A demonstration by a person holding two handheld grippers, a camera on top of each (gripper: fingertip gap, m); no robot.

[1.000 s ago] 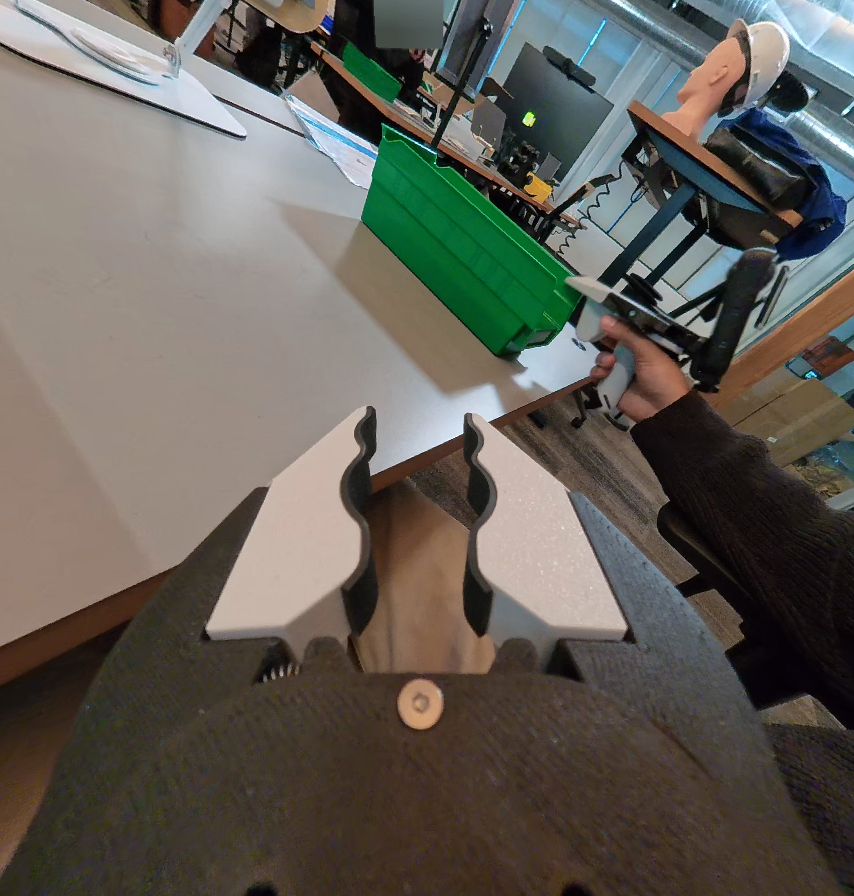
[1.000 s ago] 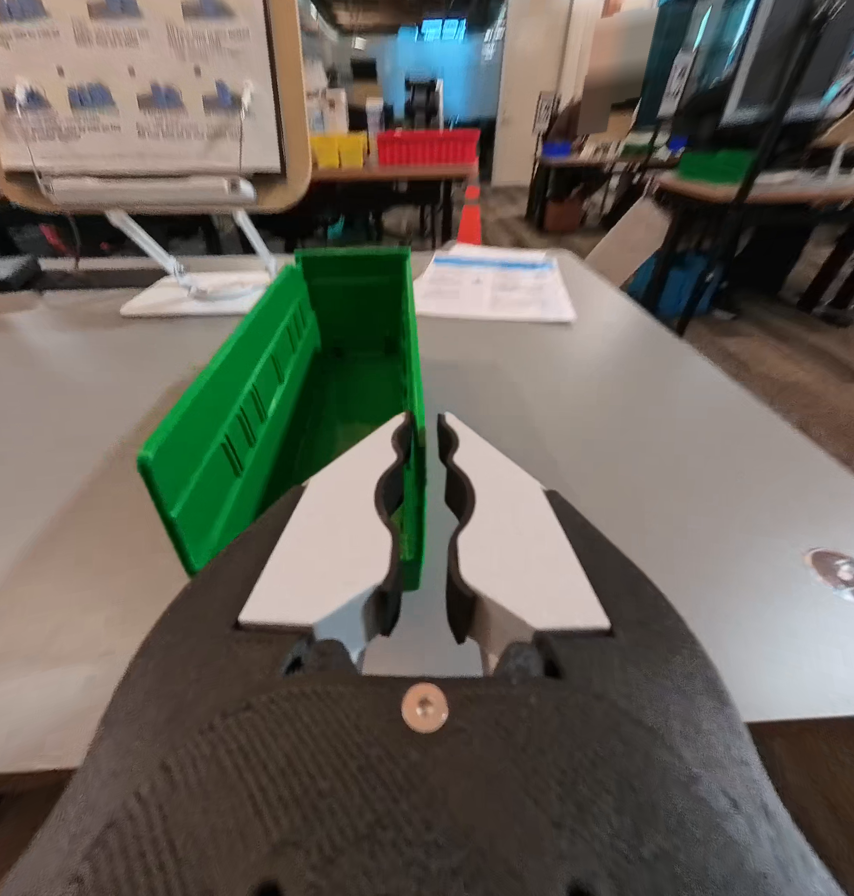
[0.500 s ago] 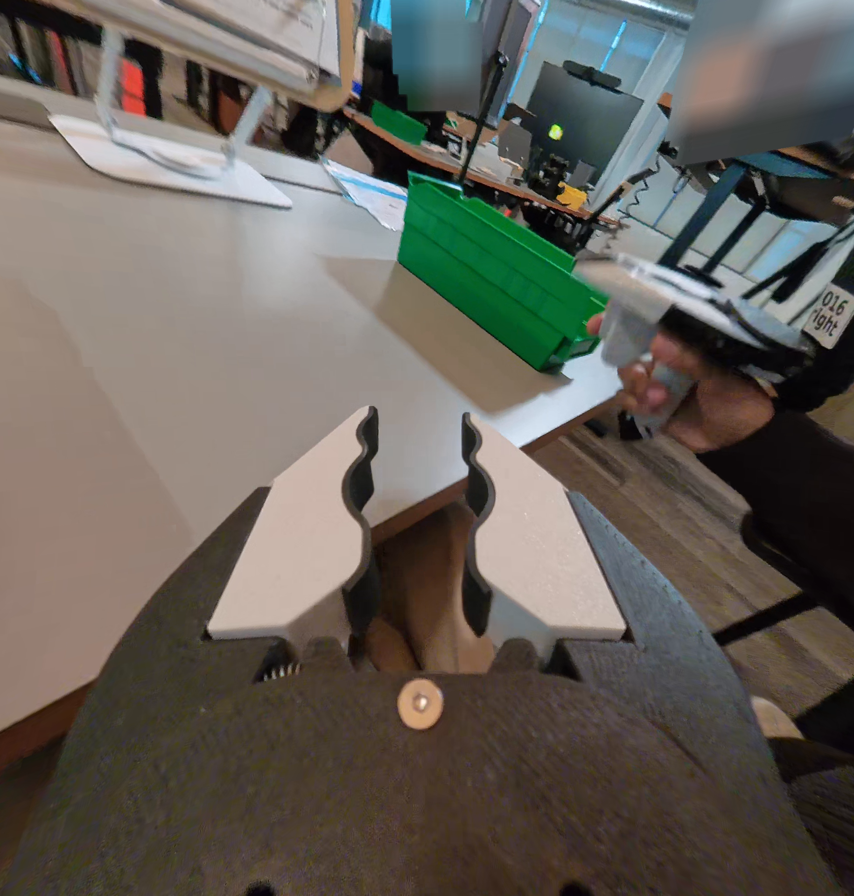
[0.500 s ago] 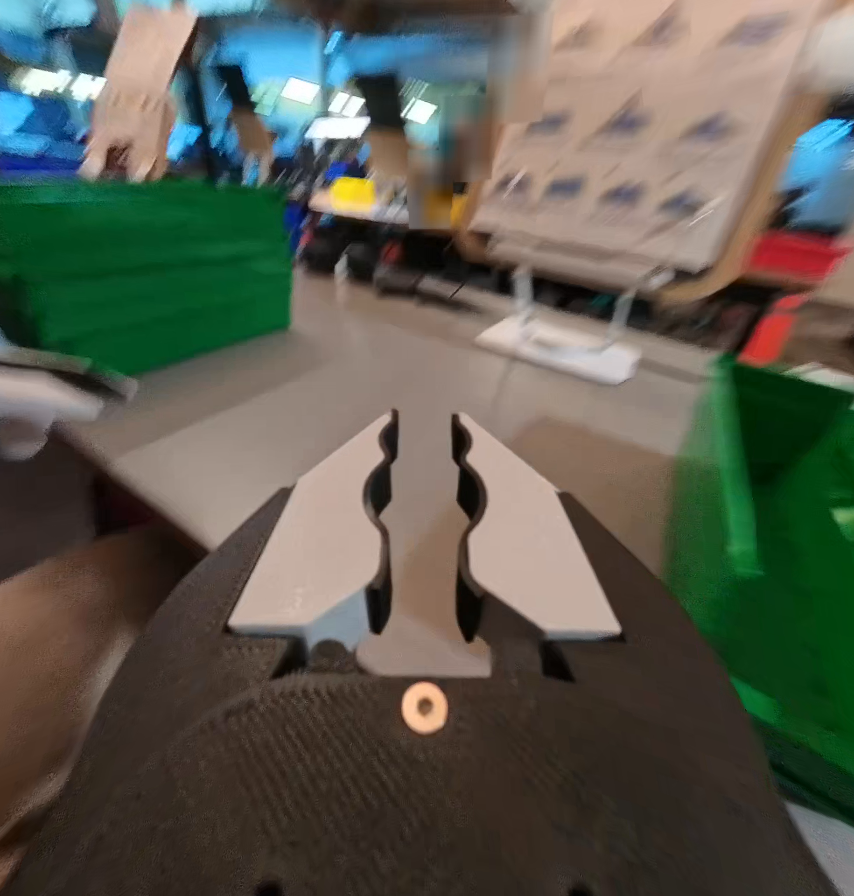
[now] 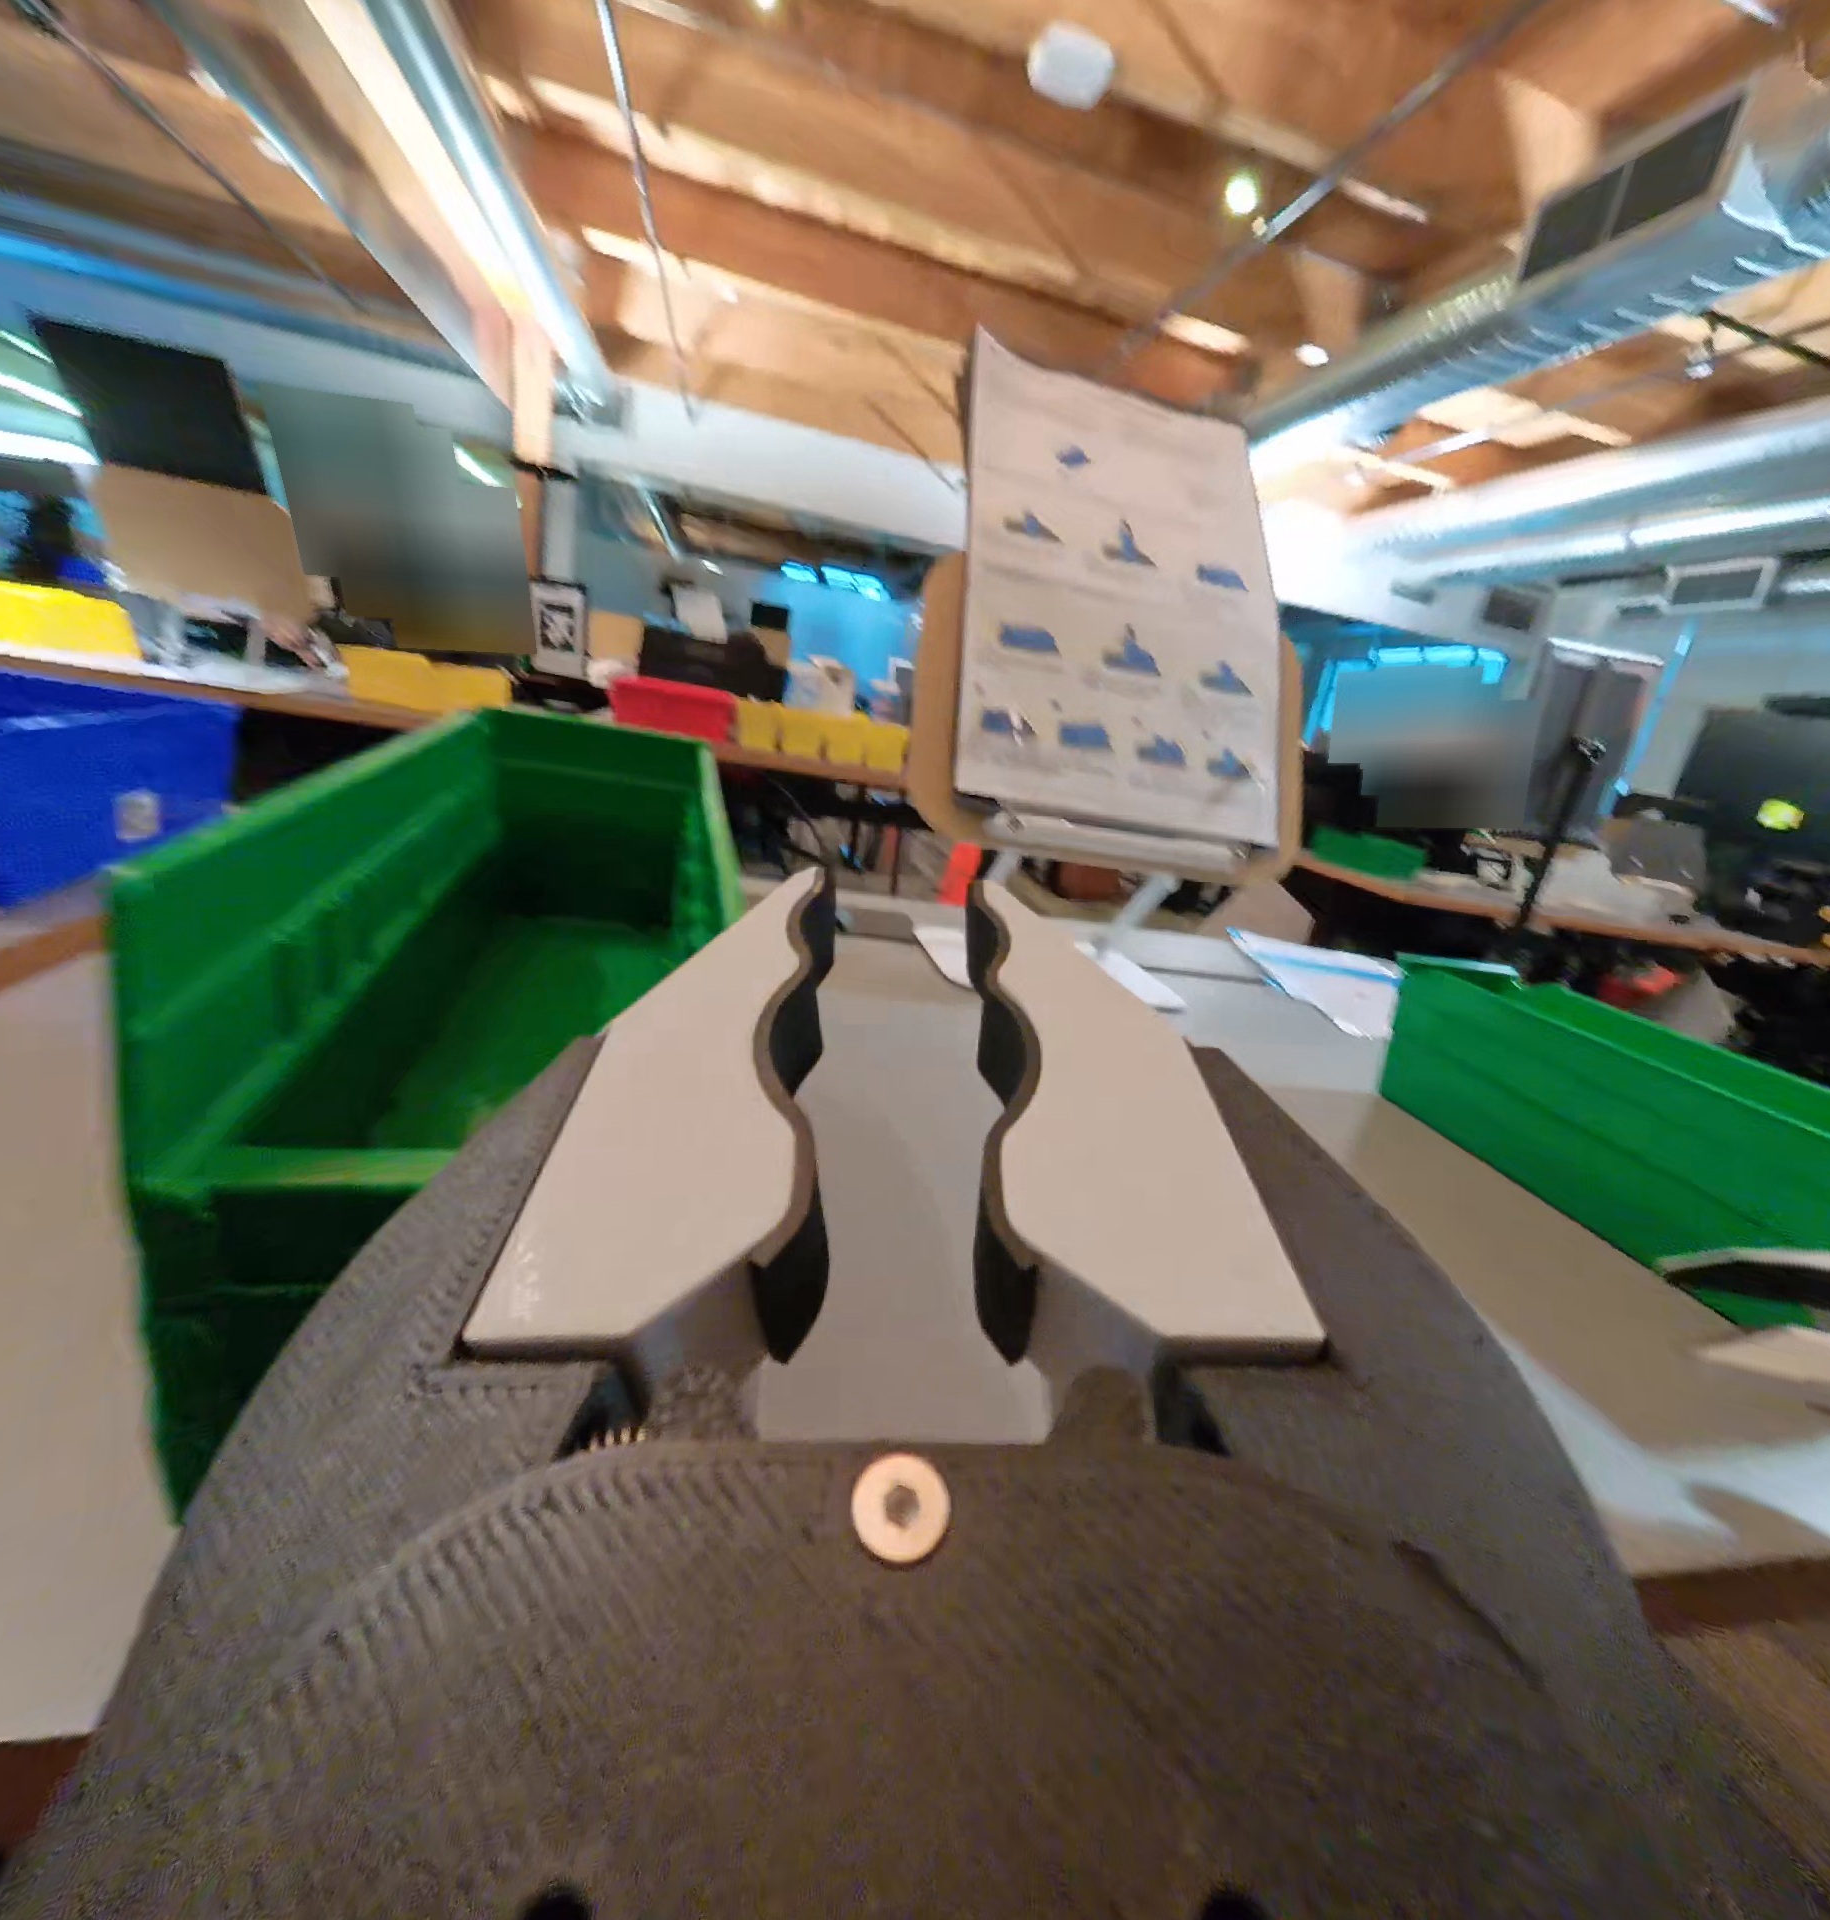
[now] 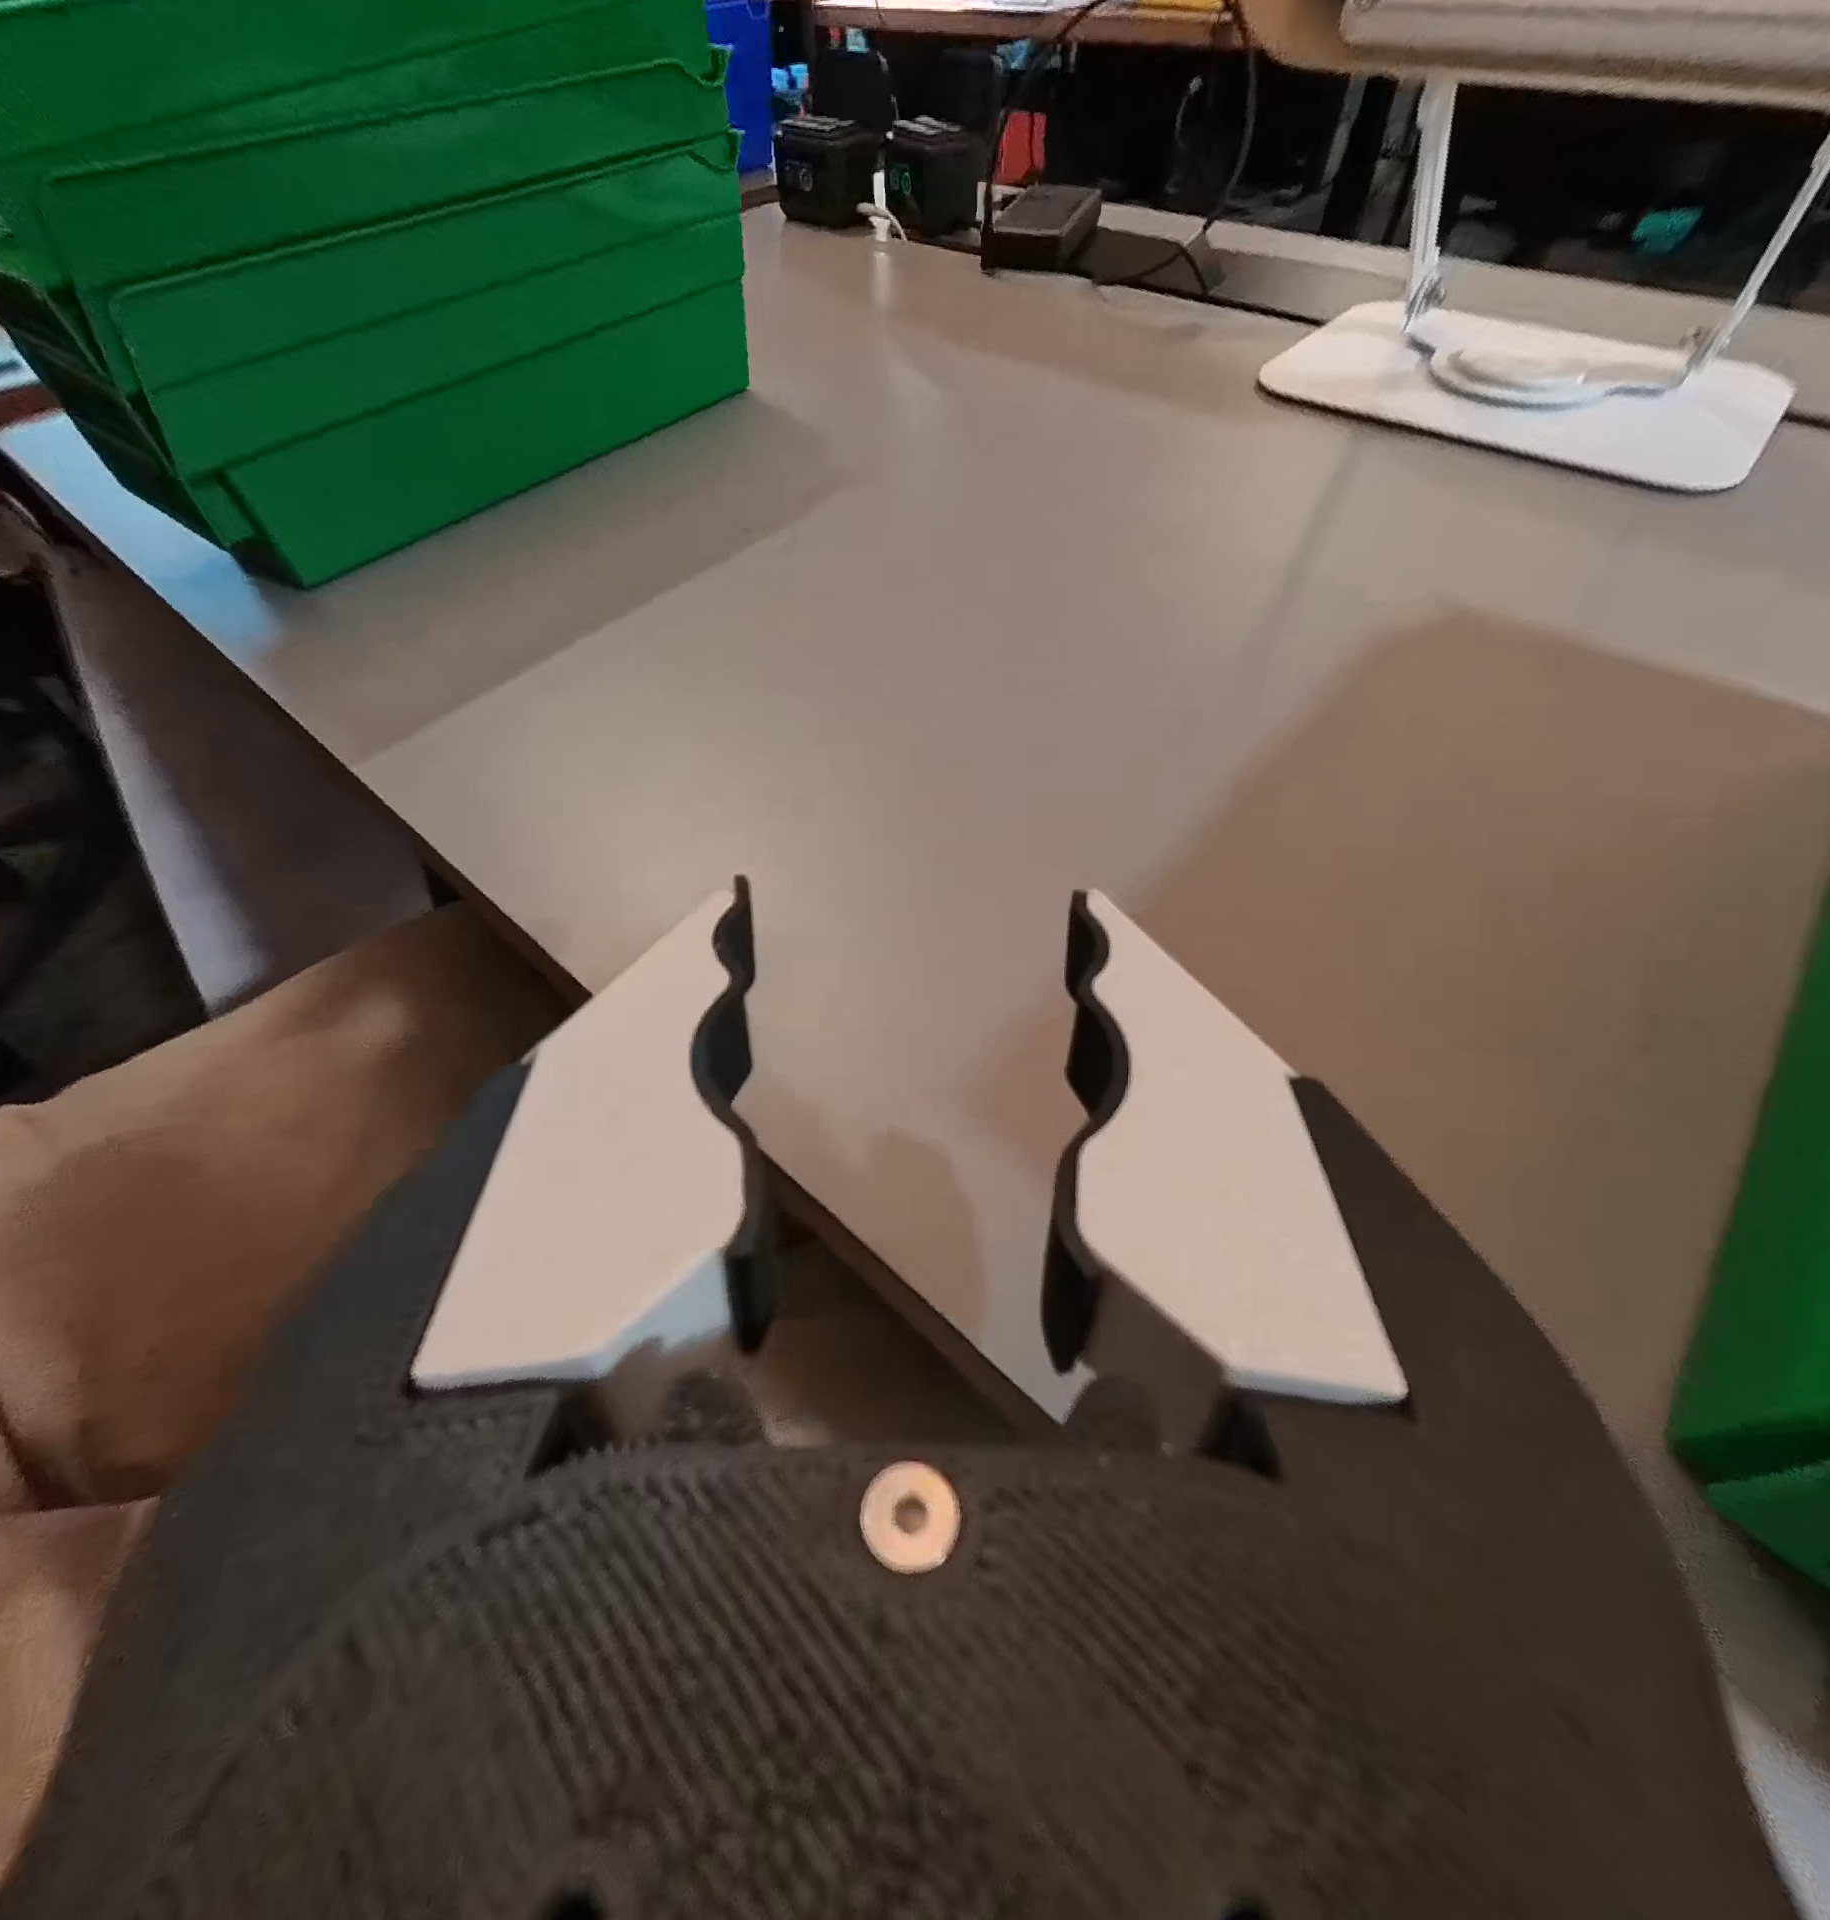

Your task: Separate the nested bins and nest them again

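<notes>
A stack of several nested green bins (image 5: 371, 987) stands on the grey table (image 5: 890, 1122), just left of my left gripper (image 5: 898, 899). That gripper is open and empty, low over the table. A single green bin (image 5: 1617, 1122) lies apart to the right. In the right wrist view the stack (image 6: 423, 312) is far at the upper left and the single bin (image 6: 1804, 1195) is at the right edge. My right gripper (image 6: 911, 904) is wide open and empty, over the table's near edge (image 6: 578, 977). It shows blurred in the left wrist view (image 5: 1784, 1320).
A stand holding a printed sheet (image 5: 1108, 644) rises at the back of the table; its white base (image 6: 1534, 405) sits at the far right. Papers (image 5: 1316, 987) lie behind the single bin. A person's leg (image 6: 163, 1143) is below the table edge.
My left gripper swung from facing right to facing the stack and the stand. My right gripper turned left, away from the single bin, and its jaws opened wider.
</notes>
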